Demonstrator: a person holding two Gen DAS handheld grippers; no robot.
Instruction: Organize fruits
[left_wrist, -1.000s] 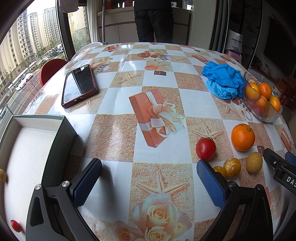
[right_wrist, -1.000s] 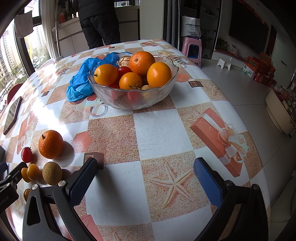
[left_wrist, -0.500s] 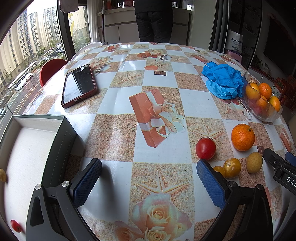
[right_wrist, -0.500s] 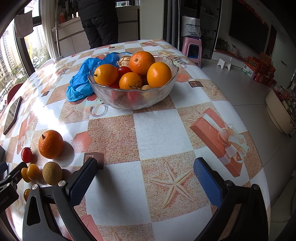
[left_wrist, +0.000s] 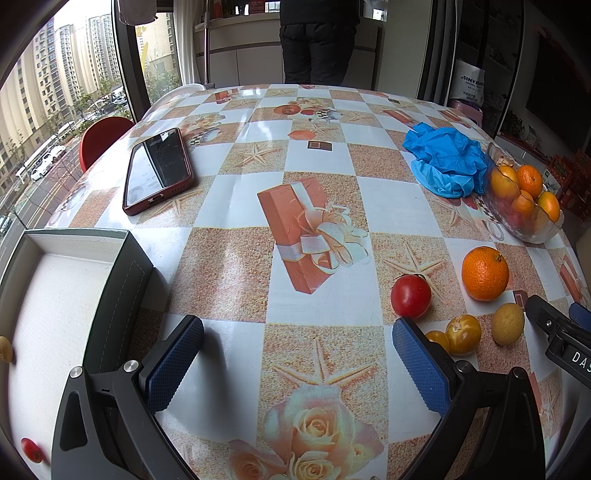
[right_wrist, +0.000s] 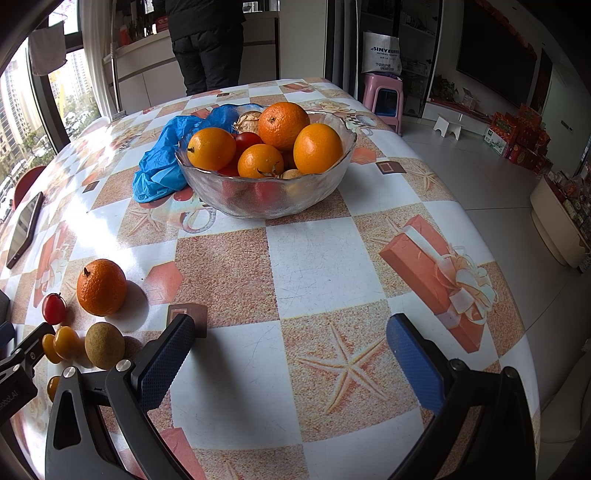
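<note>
Loose fruit lies on the table: an orange (left_wrist: 484, 273) (right_wrist: 101, 287), a red tomato (left_wrist: 410, 296) (right_wrist: 54, 308), small yellow tomatoes (left_wrist: 461, 334) (right_wrist: 65, 342) and a brown longan (left_wrist: 508, 324) (right_wrist: 104, 345). A glass bowl (right_wrist: 332, 177) (left_wrist: 532, 230) holds oranges and tomatoes. A grey box with a white floor (left_wrist: 48, 295) at the left holds a small red fruit (left_wrist: 31, 449). My left gripper (left_wrist: 297, 362) is open and empty, left of the loose fruit. My right gripper (right_wrist: 290, 363) is open and empty, in front of the bowl.
A phone in a red case (left_wrist: 159, 170) and a crumpled blue glove (left_wrist: 447, 164) (right_wrist: 162, 162) lie on the patterned tablecloth. A person stands beyond the table's far edge (left_wrist: 317, 40). A red chair (left_wrist: 101, 138) stands at the left, a pink stool (right_wrist: 382, 98) at the right.
</note>
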